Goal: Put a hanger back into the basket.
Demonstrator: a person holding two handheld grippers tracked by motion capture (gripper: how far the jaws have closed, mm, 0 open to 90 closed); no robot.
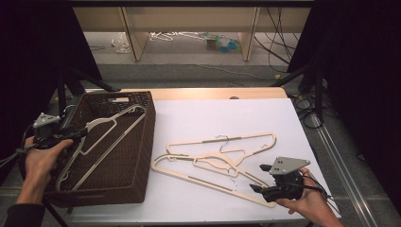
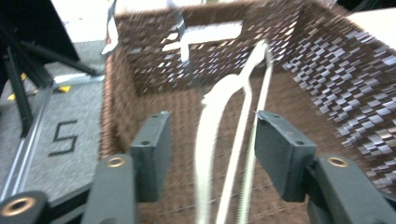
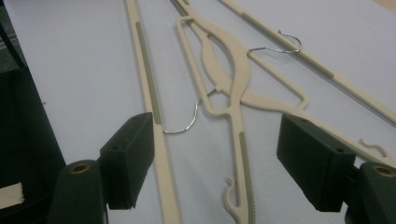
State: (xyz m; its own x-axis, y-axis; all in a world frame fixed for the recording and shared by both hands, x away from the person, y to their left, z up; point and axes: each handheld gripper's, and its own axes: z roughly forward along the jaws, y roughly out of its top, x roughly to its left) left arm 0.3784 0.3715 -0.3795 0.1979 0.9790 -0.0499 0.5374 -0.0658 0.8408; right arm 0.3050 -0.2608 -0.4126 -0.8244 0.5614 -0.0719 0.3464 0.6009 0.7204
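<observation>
A dark brown wicker basket (image 1: pixel 147 142) stands at the left of the white table (image 1: pixel 213 118). A cream hanger (image 1: pixel 101 121) lies slanted inside it. My left gripper (image 1: pixel 82 134) reaches over the basket's left rim. In the left gripper view the gripper (image 2: pixel 210 121) is open, and the hanger (image 2: pixel 212 107) passes between the jaws without touching either pad, with the basket wall (image 2: pixel 327 70) behind. Three cream hangers (image 1: pixel 217 158) with wire hooks lie overlapped on the table. My right gripper (image 1: pixel 259 178) hovers open at their right end; one hanger (image 3: pixel 233 79) runs between and below its jaws (image 3: pixel 215 123).
A bare wooden strip (image 1: pixel 213 93) borders the table's far edge. Black stand legs (image 1: pixel 90 82) rise behind the basket, and more with cables (image 1: pixel 307 106) stand at the right. Beyond, on the floor, are shelf legs and small clutter (image 1: pixel 222 43).
</observation>
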